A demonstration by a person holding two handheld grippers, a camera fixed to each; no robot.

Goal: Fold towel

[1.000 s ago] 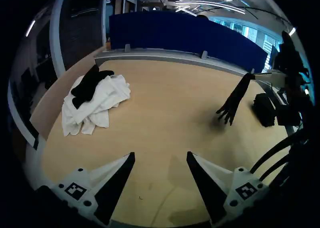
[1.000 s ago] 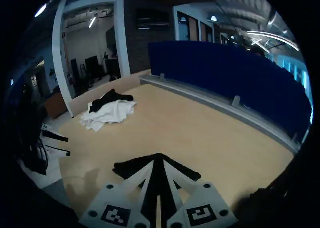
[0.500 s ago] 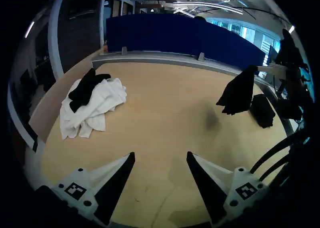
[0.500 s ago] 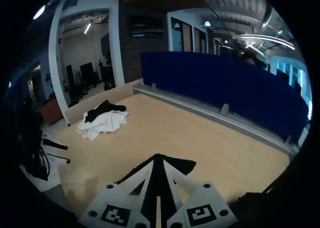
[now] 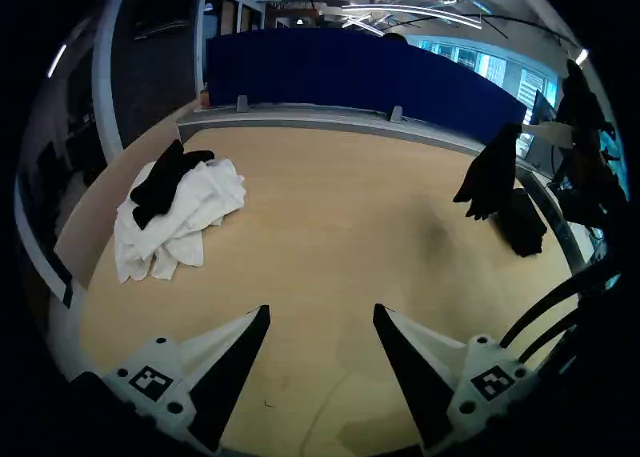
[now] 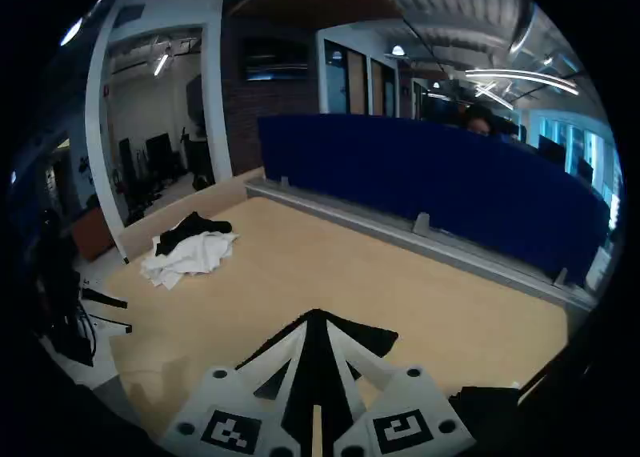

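Note:
A black towel (image 5: 490, 177) hangs in the air at the right of the left gripper view, pinched from above by my right gripper (image 5: 552, 133), and its shadow falls on the table below. In the right gripper view the same black towel (image 6: 360, 341) spreads out under my right gripper (image 6: 318, 321), whose fingers are shut on it. My left gripper (image 5: 320, 317) stands open low over the wooden table (image 5: 336, 209), with nothing between its fingers. A heap of white and black towels (image 5: 176, 205) lies at the table's far left, also seen as the heap (image 6: 188, 253) in the right gripper view.
A folded black stack (image 5: 520, 221) rests at the table's right edge, below the hanging towel. A blue partition (image 5: 352, 73) with a grey rail lines the far side. Cables (image 5: 560, 305) run at the lower right. A person's head (image 6: 478, 121) shows behind the partition.
The right gripper has lifted the black towel off the table and carried it rightward, toward the folded black stack. The left gripper stayed open and nearly still.

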